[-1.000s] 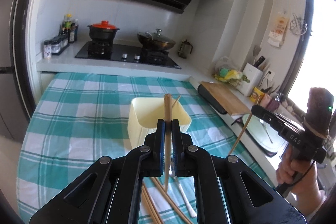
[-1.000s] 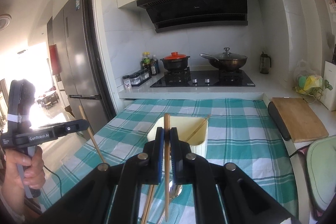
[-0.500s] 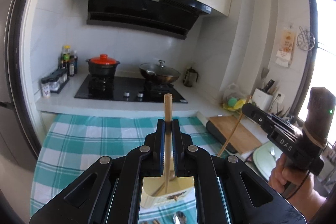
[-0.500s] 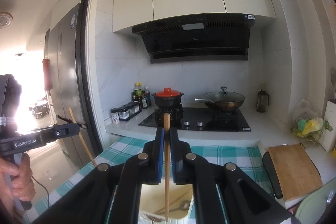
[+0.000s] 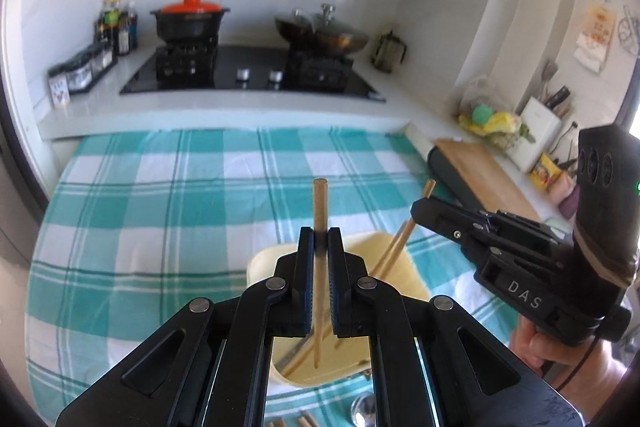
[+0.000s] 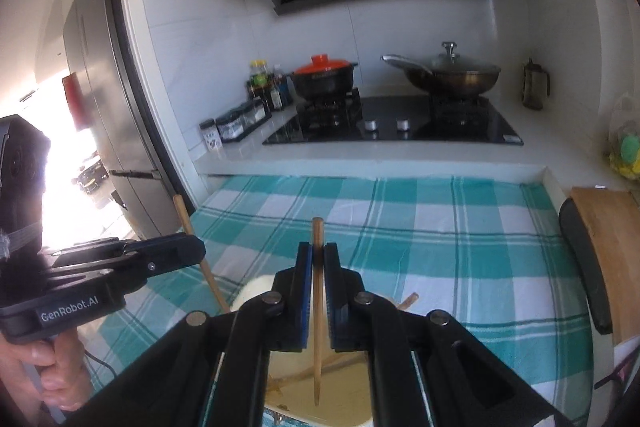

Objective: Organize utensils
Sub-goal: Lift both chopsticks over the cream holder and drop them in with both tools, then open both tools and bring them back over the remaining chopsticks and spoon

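Holding chopsticks (image 5: 320,211) over, seemingly, the bin (image 5: 404,279)

spoon (image 5: 362,409): handle hidden behind left gripper body, 6 o'clock | loose chopsticks (image 5: 304,419): cut by bottom edge | cream bin (image 6: 256,291): base hidden under right gripper body | spice-jar labels: unreadable

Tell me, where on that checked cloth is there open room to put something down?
Open: the checked cloth between the cream bin and the stove counter. Crowded: the bin, with both chopstick-holding grippers, left gripper and right gripper, over it.
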`<state>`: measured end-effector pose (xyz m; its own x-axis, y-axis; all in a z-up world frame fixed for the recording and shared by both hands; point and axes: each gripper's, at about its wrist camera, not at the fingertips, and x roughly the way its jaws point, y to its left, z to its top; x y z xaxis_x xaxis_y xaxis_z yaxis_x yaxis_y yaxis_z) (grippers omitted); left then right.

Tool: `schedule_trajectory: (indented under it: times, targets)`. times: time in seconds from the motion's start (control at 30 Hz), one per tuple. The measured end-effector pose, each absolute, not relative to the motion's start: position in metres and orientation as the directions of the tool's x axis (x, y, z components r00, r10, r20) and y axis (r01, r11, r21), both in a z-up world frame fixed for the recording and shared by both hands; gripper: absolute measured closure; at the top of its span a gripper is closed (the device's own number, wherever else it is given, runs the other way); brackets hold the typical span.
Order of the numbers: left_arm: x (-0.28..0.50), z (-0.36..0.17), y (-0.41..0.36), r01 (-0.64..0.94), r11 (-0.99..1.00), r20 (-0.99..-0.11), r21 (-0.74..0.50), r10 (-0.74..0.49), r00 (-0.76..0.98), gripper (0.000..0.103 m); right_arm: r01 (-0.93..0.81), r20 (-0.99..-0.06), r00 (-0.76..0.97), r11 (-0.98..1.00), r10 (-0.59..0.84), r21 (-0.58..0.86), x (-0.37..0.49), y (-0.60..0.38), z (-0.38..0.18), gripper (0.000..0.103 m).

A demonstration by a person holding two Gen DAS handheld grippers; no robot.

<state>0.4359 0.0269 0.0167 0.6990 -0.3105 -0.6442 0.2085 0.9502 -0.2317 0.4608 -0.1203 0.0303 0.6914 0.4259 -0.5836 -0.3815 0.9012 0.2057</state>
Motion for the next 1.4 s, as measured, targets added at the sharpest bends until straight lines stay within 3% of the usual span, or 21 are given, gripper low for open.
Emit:
schedule_trajectory:
  times: [0.13, 0.17, 0.2, 0.23, 0.27, 0.33, 0.5, 0.9, 1.07, 1.27, 1.4]
  targets:
    - [0.441, 0.004, 0.024, 0.177, 0.963, -0.668, -0.205, -0.270, 0.693, 0.092, -0.358, -0.627, 0.651, 0.902, 0.428, 0.243, 0.474, -0.121, 0.016, 0.092]
    - [0.441, 0.004, 0.026, 0.173, 0.962, -0.669, -0.209, -0.270, 0.692, 0.075, -0.352, -0.630, 0.644, 0.899, 0.434, 0.260, 0.475, -0.122, 0.016, 0.086]
    - [0.438, 0.005, 0.029, 0.164, 0.963, -0.668, -0.213, -0.266, 0.695, 0.054, -0.340, -0.626, 0.648, 0.900, 0.434, 0.272, 0.474, -0.125, 0.018, 0.065]
    - [0.433, 0.008, 0.033, 0.150, 0.966, -0.661, -0.211, -0.254, 0.706, 0.046, -0.331, -0.614, 0.662, 0.903, 0.430, 0.275, 0.471, -0.127, 0.022, 0.047]
    - [0.427, 0.011, 0.036, 0.142, 0.968, -0.656, -0.205, -0.243, 0.714, 0.039, -0.325, -0.601, 0.680, 0.908, 0.420, 0.265, 0.465, -0.129, 0.029, 0.045]
    - [0.412, 0.019, 0.042, 0.145, 0.971, -0.650, -0.189, -0.234, 0.723, 0.037, -0.335, -0.592, 0.698, 0.914, 0.403, 0.228, 0.455, -0.129, 0.040, 0.045]
    - [0.350, 0.026, 0.053, 0.150, 0.984, -0.643, -0.099, -0.178, 0.745, 0.015, -0.344, -0.607, 0.727, 0.935, 0.322, 0.083, 0.408, -0.134, 0.063, 0.045]
    - [0.193, -0.048, 0.057, 0.094, 0.995, -0.705, -0.030, -0.087, 0.703, 0.011, -0.351, -0.647, 0.732, 0.932, 0.215, -0.086, 0.237, -0.163, 0.010, 0.045]
    - [0.159, -0.080, 0.059, -0.005, 0.994, -0.725, -0.113, -0.078, 0.685, 0.011, -0.273, -0.644, 0.745, 0.960, 0.172, -0.060, 0.170, -0.168, -0.039, 0.045]
    - [0.139, -0.110, 0.051, -0.028, 0.994, -0.743, -0.101, -0.057, 0.667, 0.011, -0.211, -0.656, 0.746, 0.975, 0.117, -0.065, 0.118, -0.169, -0.092, 0.045]
    - [0.137, -0.120, 0.047, -0.025, 0.995, -0.752, -0.096, -0.056, 0.656, 0.011, -0.209, -0.640, 0.759, 0.976, 0.120, -0.066, 0.106, -0.169, -0.098, 0.045]
